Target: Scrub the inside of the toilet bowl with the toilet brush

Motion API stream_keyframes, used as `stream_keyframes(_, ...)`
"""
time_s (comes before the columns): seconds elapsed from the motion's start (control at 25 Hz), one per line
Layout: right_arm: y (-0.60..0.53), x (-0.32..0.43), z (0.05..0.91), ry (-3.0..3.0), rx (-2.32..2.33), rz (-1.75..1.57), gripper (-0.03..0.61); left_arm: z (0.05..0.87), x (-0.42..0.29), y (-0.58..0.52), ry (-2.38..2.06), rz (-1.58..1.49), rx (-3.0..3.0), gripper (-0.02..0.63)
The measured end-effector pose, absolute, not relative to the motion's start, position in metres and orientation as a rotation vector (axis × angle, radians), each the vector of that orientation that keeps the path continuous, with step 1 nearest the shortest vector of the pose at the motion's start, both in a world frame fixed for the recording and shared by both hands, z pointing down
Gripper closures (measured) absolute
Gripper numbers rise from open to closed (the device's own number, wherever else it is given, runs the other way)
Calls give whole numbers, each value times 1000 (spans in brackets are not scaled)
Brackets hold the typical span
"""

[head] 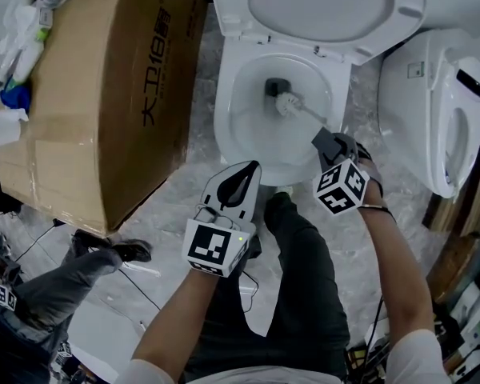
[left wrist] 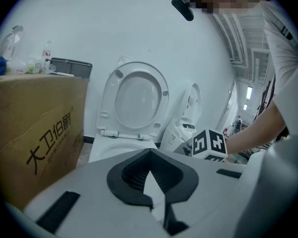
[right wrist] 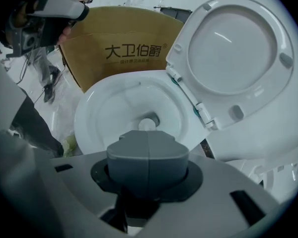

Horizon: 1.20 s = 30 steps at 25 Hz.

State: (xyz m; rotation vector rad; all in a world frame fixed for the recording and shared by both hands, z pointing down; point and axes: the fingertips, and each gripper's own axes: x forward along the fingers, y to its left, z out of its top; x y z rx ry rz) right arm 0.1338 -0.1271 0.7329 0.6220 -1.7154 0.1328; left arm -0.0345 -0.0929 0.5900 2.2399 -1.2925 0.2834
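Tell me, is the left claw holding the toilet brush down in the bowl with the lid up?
Not quite. It is the right claw that holds the toilet brush down in the bowl with the lid up. The left claw is shut on nothing. The head view shows this, and the right gripper view shows the brush's grey handle between that claw's jaws.

Cool, even indoor light, soft sheen on toilet bowl (head: pixel 242 126), fisheye gripper views, dark vignetted corners
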Motion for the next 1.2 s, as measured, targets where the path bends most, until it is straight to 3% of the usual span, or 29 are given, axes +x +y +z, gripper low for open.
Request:
stream_keyframes(0.6,-84,80,731,-1747,762,412,422,593,-62,-66,-1317,287,2202,607)
stream_keyframes(1.2,-136,71,785,-1719,824,362,422,620,-58,-95,-1323,286,2220,607)
